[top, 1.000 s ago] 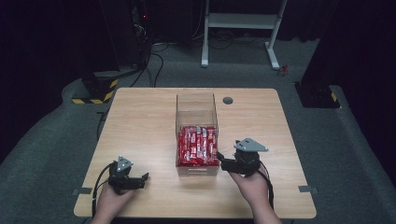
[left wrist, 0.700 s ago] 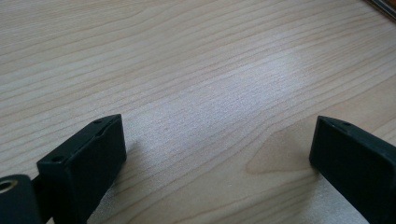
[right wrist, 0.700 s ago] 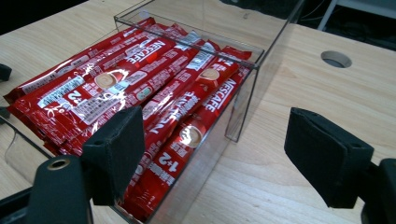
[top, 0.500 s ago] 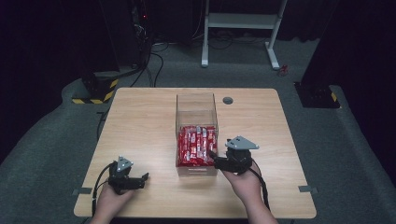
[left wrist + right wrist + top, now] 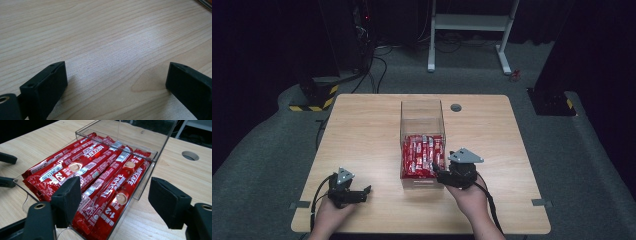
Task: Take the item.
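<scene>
1. The worktop (image 5: pixel 362 130) carries everything. Bare light wood lies under and ahead of the left hand-held gripper (image 5: pixel 357 194), and its round cable hole (image 5: pixel 455 107) sits far beyond the right hand-held gripper (image 5: pixel 438 176), past the box and out of the way of the work.

2. The clear box (image 5: pixel 421 112) stands just ahead of the right hand-held gripper, its low open end turned toward that gripper. That looks deliberate: the low wall lets the jaws come in at the contents from the person's side rather than from above the tall far walls.

3. The red coffee sticks (image 5: pixel 100 173) lie flat and lengthwise in the box, their near ends directly before the right gripper's jaws. Packed side by side, they offer an end to pinch.

4. The right hand-held gripper stands at the box's near right corner, tilted down toward the sticks. Its jaws are apart and have just been closing somewhat, probably narrowing toward the width of one stick. In the right gripper view one jaw overlaps the sticks' near ends and the other hangs outside the box wall; nothing is gripped yet.

5. The left hand-held gripper rests low over the worktop, well to the left of the box, jaws wide and empty, apparently parked while the other works.
</scene>
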A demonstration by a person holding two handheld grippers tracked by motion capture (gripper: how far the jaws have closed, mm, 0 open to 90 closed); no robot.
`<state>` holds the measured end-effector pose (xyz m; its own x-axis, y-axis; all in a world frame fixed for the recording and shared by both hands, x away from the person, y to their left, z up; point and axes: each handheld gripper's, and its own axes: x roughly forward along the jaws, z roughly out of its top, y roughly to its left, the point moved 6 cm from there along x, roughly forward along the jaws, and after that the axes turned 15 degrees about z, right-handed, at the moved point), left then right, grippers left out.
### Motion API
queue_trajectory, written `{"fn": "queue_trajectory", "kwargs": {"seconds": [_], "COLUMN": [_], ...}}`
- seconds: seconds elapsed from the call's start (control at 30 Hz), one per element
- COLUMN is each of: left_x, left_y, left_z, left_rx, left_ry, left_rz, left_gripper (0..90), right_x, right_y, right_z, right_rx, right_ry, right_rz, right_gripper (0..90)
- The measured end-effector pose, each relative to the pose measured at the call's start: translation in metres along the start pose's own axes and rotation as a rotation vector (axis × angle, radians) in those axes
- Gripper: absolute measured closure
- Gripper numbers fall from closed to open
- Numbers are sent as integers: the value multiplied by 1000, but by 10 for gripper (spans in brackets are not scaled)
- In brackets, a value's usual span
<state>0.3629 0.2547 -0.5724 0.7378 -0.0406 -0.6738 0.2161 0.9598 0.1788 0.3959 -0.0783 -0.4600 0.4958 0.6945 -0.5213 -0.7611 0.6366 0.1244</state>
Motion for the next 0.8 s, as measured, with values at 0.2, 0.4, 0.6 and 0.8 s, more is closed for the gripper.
{"fn": "queue_trajectory", "kwargs": {"seconds": [0.2,0.4,0.6,0.8], "left_x": [0,0,0,0], "left_y": [0,0,0,0], "left_z": [0,0,0,0], "left_rx": [0,1,3,4], "left_ry": [0,0,0,1], "left_rz": [0,-2,-4,-4], "left_gripper": [40,40,40,41], "right_x": [4,6,10,11], "right_y": [4,7,10,11], "right_z": [-3,-5,-8,-10], "right_rx": [-19,-22,-32,-22], "right_ry": [5,4,15,23], "right_rz": [7,8,11,7], "right_gripper": [309,347,425,491]}}
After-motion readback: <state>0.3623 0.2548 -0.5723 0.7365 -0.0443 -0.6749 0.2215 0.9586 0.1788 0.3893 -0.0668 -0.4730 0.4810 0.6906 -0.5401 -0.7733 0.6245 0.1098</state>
